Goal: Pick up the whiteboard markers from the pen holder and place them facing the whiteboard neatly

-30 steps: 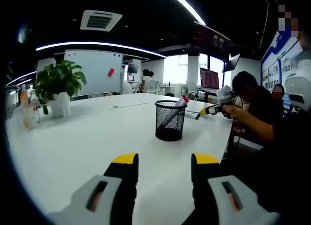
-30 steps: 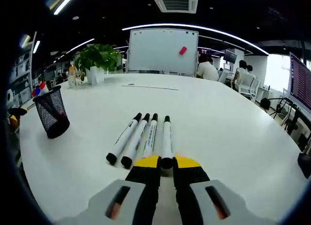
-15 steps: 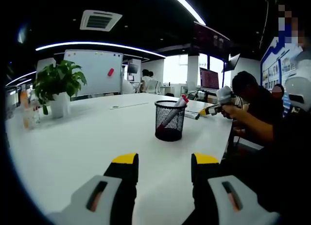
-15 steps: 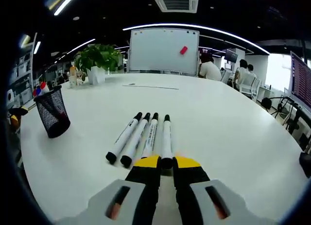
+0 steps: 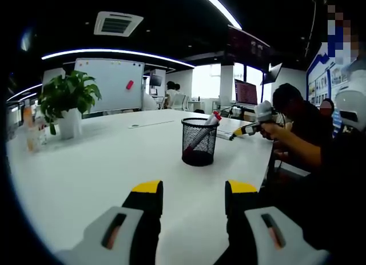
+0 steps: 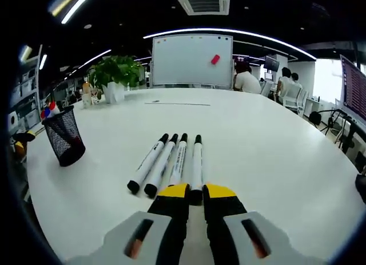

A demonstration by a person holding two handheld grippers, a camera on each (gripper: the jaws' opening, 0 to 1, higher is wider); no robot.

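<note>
A black mesh pen holder (image 5: 199, 142) stands on the white table (image 5: 103, 167), with a red-capped marker (image 5: 212, 119) leaning in it. My left gripper (image 5: 194, 188) is open and empty, short of the holder. In the right gripper view, a few black-capped whiteboard markers (image 6: 163, 162) lie side by side, pointing at the whiteboard (image 6: 191, 60). The rightmost marker (image 6: 197, 162) lies with its near end between the jaws of my right gripper (image 6: 196, 192), which is shut on it. The pen holder (image 6: 64, 138) stands at the left with red and blue caps showing.
A potted plant (image 5: 68, 99) and bottles stand at the table's far left. The whiteboard (image 5: 110, 84) carries a red eraser. A person's hand (image 5: 274, 130) holds the right gripper at the table's right edge. People sit at desks behind, and a ruler (image 6: 177, 103) lies mid-table.
The right gripper view has shifted very slightly. The markers, the holder and both grippers stand as before.
</note>
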